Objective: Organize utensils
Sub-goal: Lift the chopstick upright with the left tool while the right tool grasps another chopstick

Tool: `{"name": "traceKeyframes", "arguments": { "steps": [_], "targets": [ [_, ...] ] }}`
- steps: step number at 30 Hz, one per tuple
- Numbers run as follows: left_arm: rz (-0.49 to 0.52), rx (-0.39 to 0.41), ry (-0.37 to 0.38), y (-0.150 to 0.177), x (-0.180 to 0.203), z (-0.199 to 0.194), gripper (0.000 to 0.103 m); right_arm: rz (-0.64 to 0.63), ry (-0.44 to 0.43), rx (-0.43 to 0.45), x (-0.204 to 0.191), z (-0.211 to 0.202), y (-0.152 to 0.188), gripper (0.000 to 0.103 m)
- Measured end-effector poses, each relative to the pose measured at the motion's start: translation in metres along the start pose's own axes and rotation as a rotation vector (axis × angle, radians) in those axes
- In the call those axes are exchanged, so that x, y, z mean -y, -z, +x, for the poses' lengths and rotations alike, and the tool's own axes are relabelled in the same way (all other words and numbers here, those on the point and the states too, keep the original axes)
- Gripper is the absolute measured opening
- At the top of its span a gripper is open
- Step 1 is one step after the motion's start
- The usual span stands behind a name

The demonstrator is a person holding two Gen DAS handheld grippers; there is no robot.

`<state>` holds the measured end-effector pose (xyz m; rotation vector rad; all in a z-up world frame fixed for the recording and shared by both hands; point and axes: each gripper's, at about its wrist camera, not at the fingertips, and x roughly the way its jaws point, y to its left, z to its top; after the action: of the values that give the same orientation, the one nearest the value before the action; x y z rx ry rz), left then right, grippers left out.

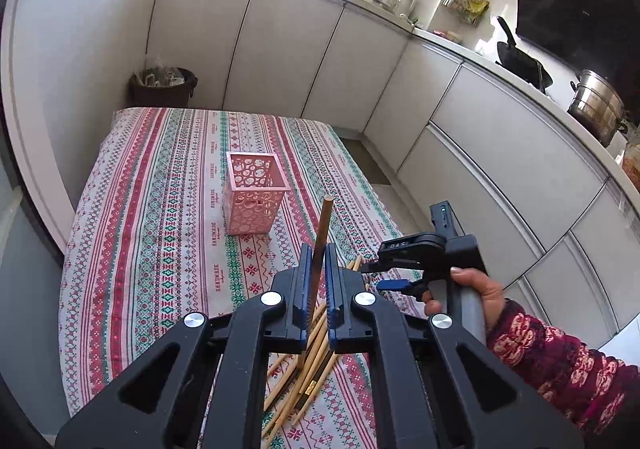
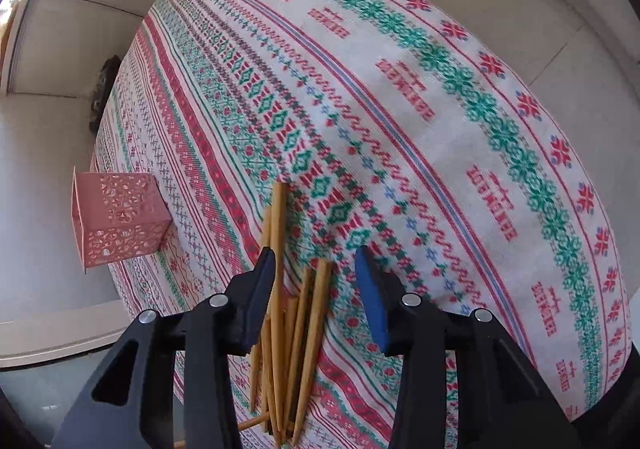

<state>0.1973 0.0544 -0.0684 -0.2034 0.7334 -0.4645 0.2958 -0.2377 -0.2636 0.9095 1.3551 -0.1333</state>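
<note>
Left gripper [image 1: 319, 281] clamped on dark chopstick [image 1: 322, 233], next into pink holder [image 1: 256, 197] ahead; right gripper [image 2: 316, 289] half-open, empty, over chopstick pile [image 2: 280, 329].

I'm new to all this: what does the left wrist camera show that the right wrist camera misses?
Only the left wrist view shows the left gripper shut on a dark chopstick, the kitchen counter and a person's hand. Only the right wrist view shows the right gripper, jaws apart above the pile. Both show the pink holder, chopstick pile and patterned tablecloth.
</note>
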Motion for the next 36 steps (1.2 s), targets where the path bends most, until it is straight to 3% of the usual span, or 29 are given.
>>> {"name": "traceKeyframes", "arguments": {
  "steps": [9, 12, 13, 15, 28, 36],
  "targets": [
    [-0.015, 0.021, -0.003, 0.0, -0.004, -0.003, 0.004, -0.033, 0.018, -0.025, -0.036, 0.027, -0.009, 0.039],
    [-0.021, 0.018, -0.015, 0.0, -0.004, -0.001, 0.004, -0.051, 0.015, -0.027, -0.049, 0.039, -0.009, 0.029],
    [-0.022, 0.017, -0.02, 0.0, -0.003, 0.0, 0.004, -0.054, 0.006, -0.038, -0.047, 0.041, -0.008, 0.009],
    [-0.021, 0.019, -0.025, 0.0, -0.002, 0.0, 0.004, -0.025, -0.036, -0.027, -0.044, 0.042, -0.008, 0.008],
    [-0.012, 0.052, -0.044, 0.002, 0.009, -0.007, 0.004, -0.232, -0.207, 0.234, -0.035, -0.086, 0.049, 0.008],
    [0.036, 0.096, -0.085, -0.007, 0.033, -0.014, 0.004, -0.467, -0.306, 0.381, -0.06, -0.177, 0.086, 0.008]
  ]
}}
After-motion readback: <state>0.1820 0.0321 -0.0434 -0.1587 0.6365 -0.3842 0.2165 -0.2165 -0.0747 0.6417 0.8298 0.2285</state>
